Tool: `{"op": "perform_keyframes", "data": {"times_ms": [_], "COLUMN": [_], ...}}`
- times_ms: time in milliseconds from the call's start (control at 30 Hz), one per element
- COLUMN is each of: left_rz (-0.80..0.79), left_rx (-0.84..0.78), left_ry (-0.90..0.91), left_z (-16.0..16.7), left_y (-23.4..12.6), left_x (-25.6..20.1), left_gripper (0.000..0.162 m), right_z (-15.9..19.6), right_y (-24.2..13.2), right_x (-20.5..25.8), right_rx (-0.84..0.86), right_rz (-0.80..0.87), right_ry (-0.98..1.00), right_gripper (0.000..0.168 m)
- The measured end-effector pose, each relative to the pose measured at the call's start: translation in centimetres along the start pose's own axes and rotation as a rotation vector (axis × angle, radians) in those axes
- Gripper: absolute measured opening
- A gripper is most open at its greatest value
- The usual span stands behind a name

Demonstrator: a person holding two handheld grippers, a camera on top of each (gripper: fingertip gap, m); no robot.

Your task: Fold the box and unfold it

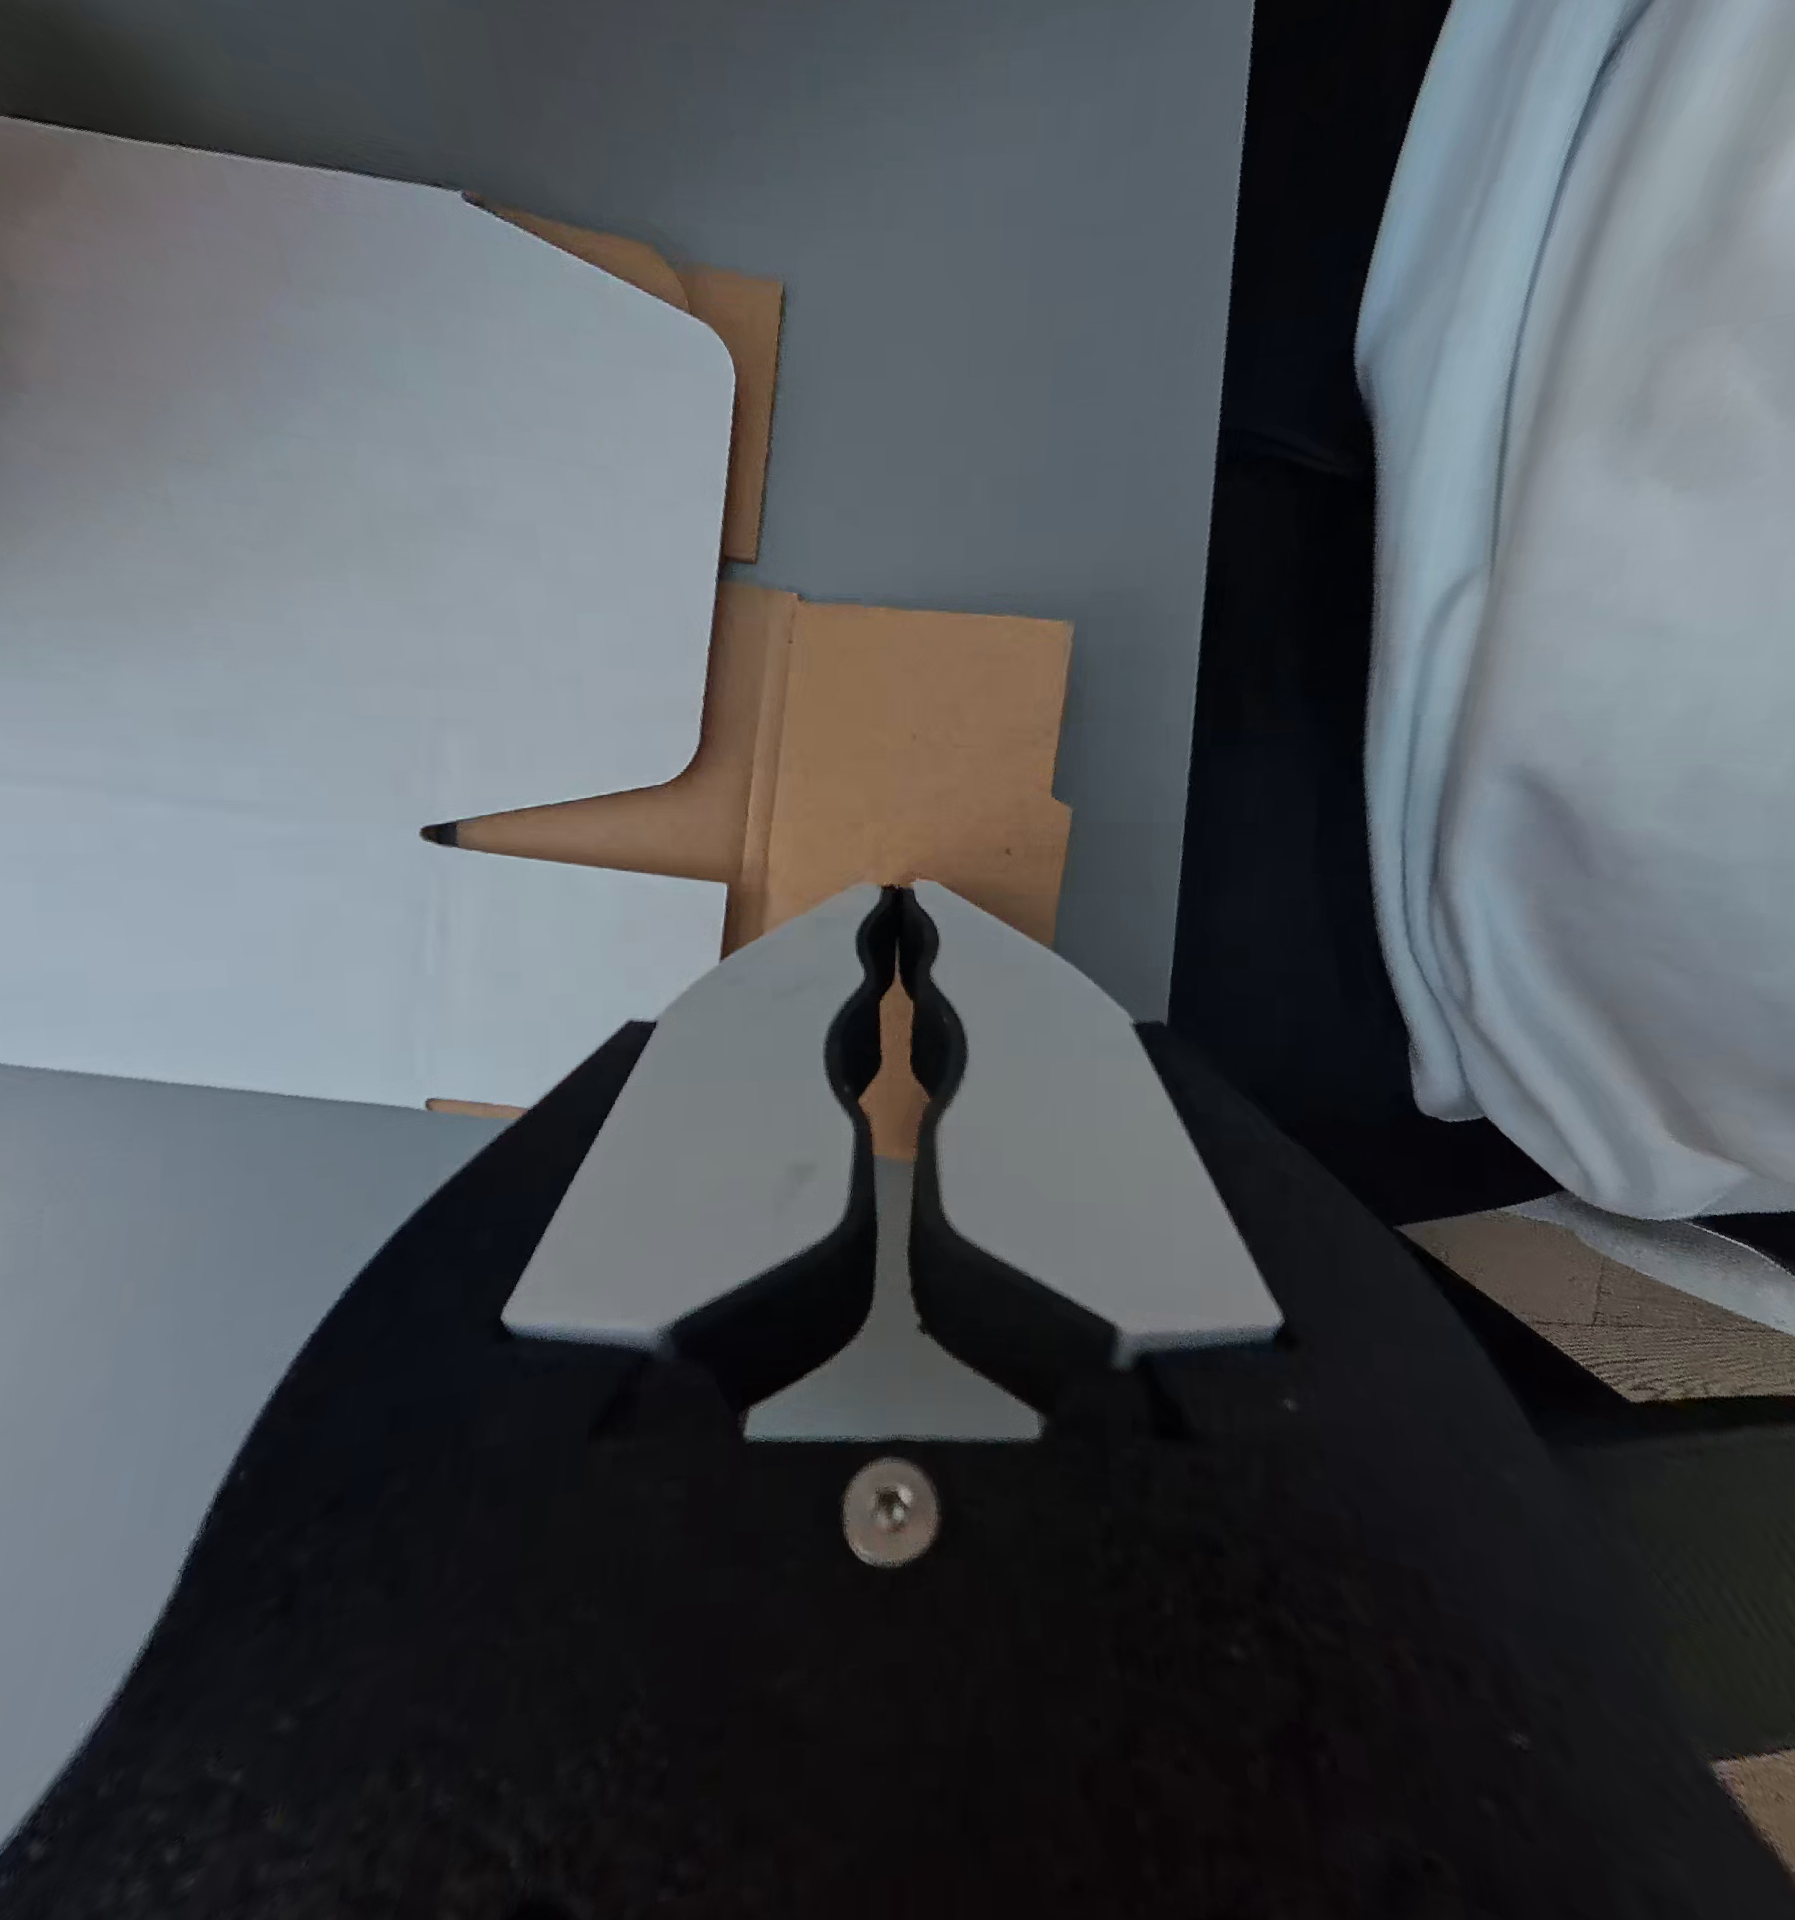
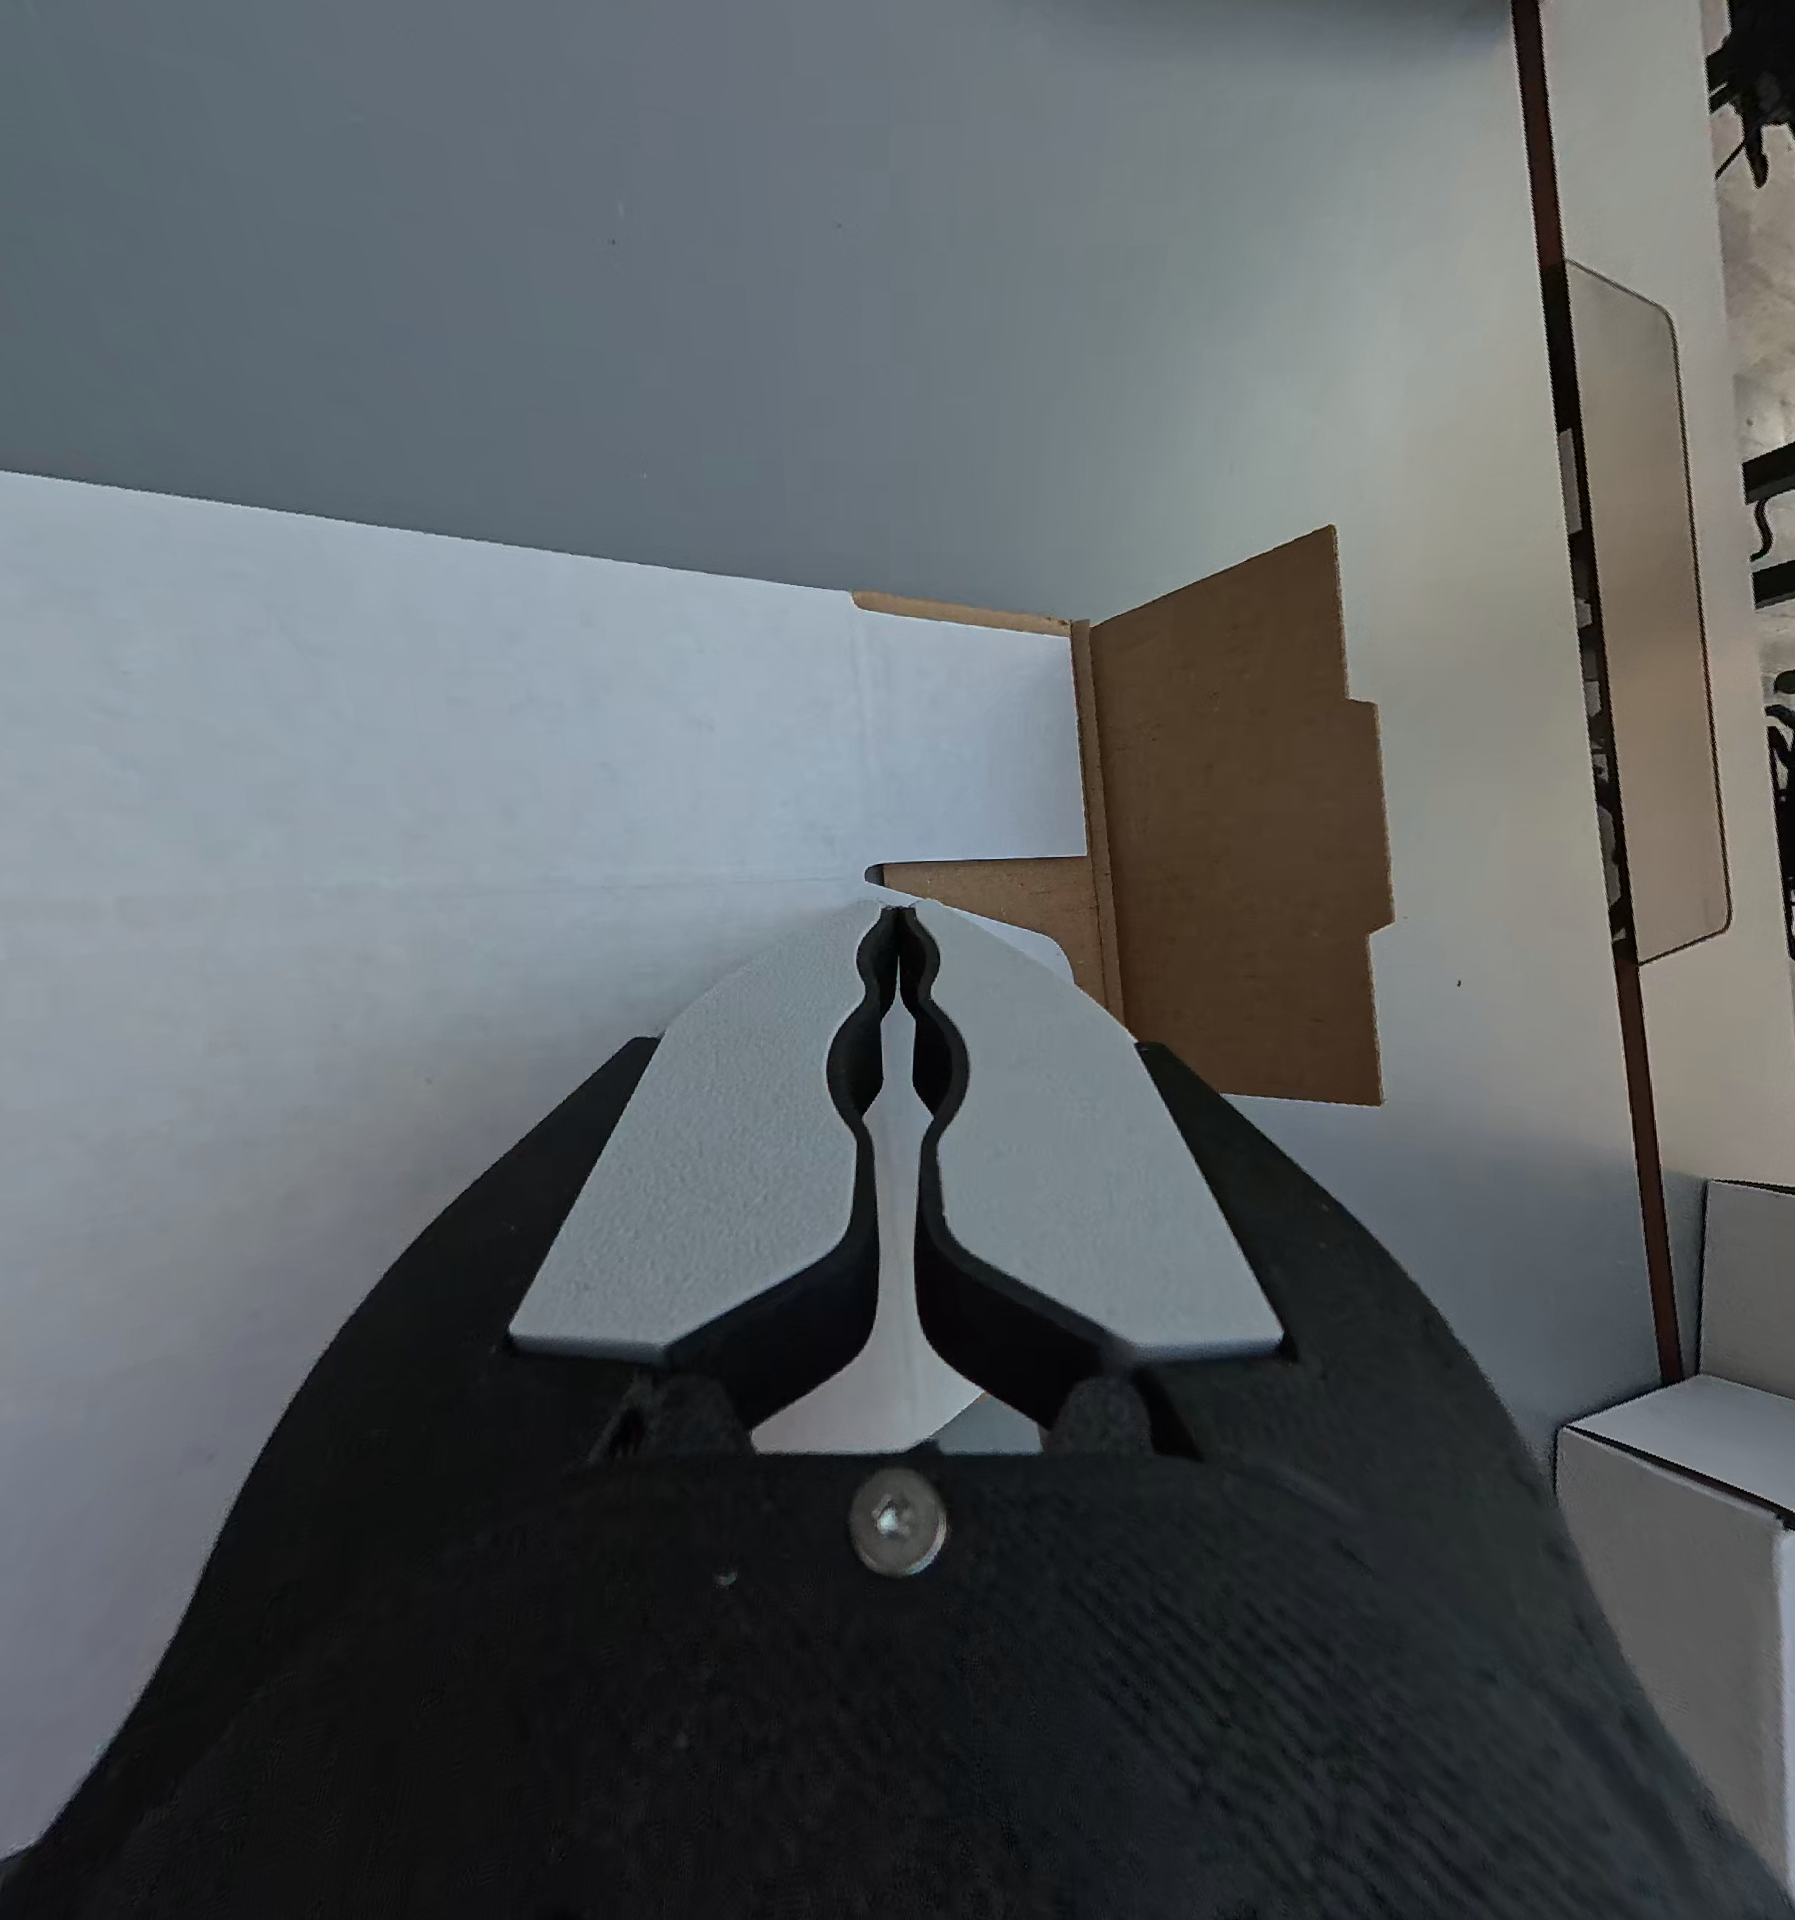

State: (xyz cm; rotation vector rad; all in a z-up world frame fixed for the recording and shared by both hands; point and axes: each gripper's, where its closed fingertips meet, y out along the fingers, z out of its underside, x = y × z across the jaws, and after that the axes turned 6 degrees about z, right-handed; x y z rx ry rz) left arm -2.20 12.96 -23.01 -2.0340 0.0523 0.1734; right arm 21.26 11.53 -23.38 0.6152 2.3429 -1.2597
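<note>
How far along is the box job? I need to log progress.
The box lies flat on the grey table, white panels up and brown flaps spread, so either it is not yet folded or it is already unfolded; the views cannot tell which. In hand: nothing; left gripper and right gripper are shut, empty.

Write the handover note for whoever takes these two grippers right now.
Left hand-held gripper: shut, empty, tips over a brown side flap of the box.
Right hand-held gripper: shut, empty, over the white panel near the other brown flap, which looks partly raised.
The box lies mostly flat on the grey table; a made-up white box stands at the right.
Done: no walls are formed. Left: folding and unfolding.
</note>
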Motion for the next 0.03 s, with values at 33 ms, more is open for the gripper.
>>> {"op": "perform_keyframes", "data": {"times_ms": [33], "left_rz": [-0.039], "left_rx": [0.033], "left_ry": [0.002], "left_z": [0.35], "left_y": [0.52], "left_x": [-0.01], "left_gripper": [0.001], "right_z": [0.00], "right_y": [-0.01], "right_x": [0.00], "right_rx": [-0.001], "right_rz": [0.000], "right_ry": [0.000], "right_gripper": [0.000]}}
